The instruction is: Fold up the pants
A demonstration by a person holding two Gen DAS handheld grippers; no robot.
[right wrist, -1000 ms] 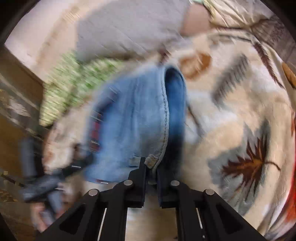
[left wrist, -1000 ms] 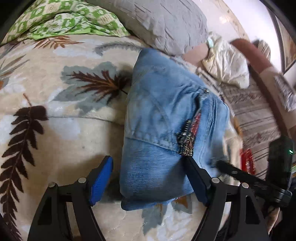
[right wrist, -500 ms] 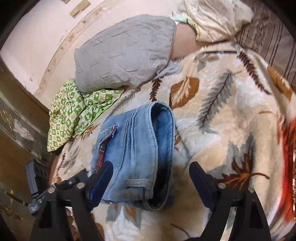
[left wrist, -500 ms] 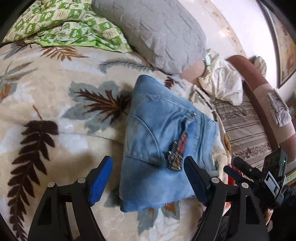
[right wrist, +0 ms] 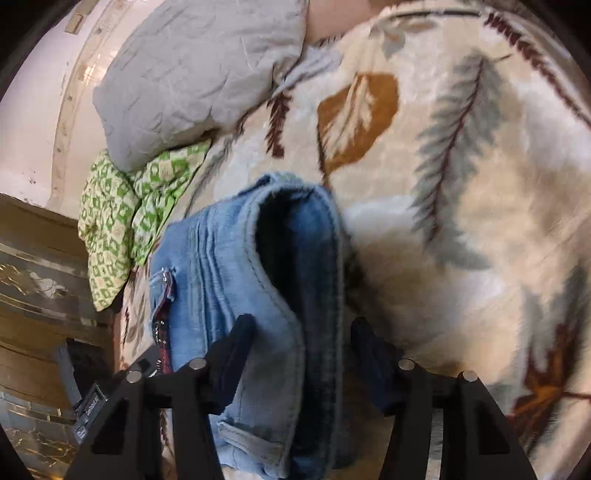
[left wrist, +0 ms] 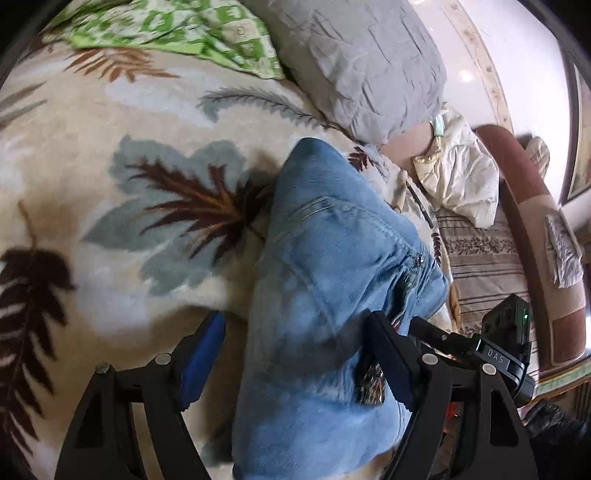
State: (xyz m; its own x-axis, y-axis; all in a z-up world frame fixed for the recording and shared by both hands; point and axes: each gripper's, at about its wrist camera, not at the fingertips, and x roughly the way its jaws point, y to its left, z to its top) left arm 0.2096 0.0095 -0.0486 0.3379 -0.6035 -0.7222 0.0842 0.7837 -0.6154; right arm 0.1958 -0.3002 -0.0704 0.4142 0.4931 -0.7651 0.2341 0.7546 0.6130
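With the left gripper [left wrist: 295, 363] spread wide across the jeans [left wrist: 332, 295] and the right gripper [right wrist: 301, 349], just narrowing, straddling their edge unpressed, a one-sided squeeze could spill the stacked folds.

Bedding and clutter on the bed

A leaf-patterned blanket [left wrist: 110, 221] covers the bed; a grey pillow [left wrist: 362, 62] overlaps a green checked cloth [left wrist: 192, 33], a cream cloth [left wrist: 461, 181] beside it.

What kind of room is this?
Most likely a bedroom: folded jeans lie on a leaf-patterned blanket spread like bedding, with a grey pillow at its far end.
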